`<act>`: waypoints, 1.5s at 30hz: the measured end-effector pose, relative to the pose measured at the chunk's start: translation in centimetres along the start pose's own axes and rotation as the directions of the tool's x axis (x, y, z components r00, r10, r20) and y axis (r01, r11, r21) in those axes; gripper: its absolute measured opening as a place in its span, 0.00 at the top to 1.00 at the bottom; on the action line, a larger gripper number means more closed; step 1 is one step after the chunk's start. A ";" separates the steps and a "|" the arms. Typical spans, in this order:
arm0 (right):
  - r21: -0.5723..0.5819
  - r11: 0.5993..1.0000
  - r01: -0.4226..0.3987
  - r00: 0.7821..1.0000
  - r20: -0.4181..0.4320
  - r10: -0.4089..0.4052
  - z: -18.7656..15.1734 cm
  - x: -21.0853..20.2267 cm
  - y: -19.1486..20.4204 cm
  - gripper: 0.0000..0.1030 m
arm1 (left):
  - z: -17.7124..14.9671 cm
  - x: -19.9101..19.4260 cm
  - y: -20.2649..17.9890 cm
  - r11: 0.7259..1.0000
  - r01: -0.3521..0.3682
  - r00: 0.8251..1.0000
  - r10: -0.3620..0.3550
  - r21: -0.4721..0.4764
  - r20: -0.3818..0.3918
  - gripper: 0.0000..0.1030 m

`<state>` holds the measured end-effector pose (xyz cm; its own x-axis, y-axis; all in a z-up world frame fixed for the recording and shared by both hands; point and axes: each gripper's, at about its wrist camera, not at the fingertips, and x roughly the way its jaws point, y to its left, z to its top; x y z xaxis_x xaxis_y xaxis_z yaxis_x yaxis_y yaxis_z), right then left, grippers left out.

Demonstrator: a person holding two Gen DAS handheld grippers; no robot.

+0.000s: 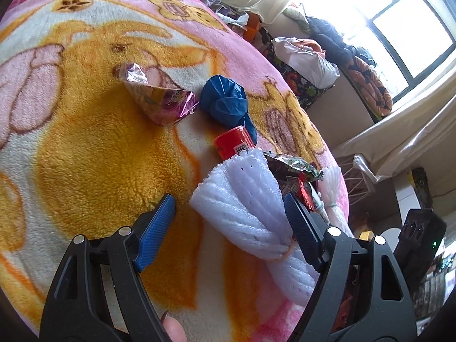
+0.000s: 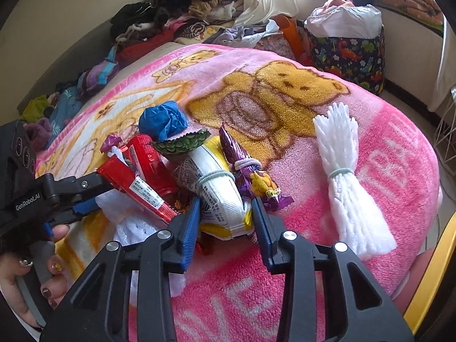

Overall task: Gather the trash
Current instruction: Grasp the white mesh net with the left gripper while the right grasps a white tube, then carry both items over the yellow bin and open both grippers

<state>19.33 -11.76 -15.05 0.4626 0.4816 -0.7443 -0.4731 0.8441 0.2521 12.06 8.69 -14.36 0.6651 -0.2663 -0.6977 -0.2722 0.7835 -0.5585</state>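
The white-and-yellow crinkly snack packet bound with a hair tie, low centre of the right wrist view on the pink fleece blanket, looks light, soft and slippery; its banded middle is the safest hold. The right gripper pinches its lower end, angled downward. The left gripper straddles a white foam-net sleeve, jaws apart.

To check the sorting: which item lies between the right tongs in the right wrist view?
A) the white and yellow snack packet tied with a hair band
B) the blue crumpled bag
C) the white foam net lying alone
A: the right tongs straddle the white and yellow snack packet.
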 end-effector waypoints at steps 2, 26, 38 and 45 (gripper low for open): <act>0.006 1.000 -0.005 1.000 0.008 0.005 0.0 -0.2 0.0 0.69 | 0.0 -0.1 -0.1 1.000 0.001 1.000 -0.001 0.004 0.001 0.44; 0.136 0.991 -0.010 0.993 0.120 -0.006 -3.6 -8.0 -0.3 0.71 | 1.6 -7.6 -1.8 0.992 -0.009 0.990 -0.009 0.129 0.143 0.90; 0.120 0.993 -0.020 0.985 0.172 -0.001 -4.2 -11.2 0.9 0.71 | 2.2 -11.9 -4.3 0.983 0.006 0.967 -0.053 0.185 0.249 0.90; 0.125 0.992 -0.020 0.981 0.196 -0.005 -4.6 -12.7 1.2 0.71 | 1.7 -12.3 -5.6 0.977 0.025 0.965 -0.079 0.213 0.250 0.90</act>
<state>9.44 -18.01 -8.12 0.6030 0.5145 -0.6096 -0.3849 0.8570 0.3426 6.57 8.47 -1.88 0.8372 -0.1785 -0.5170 -0.1013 0.8783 -0.4672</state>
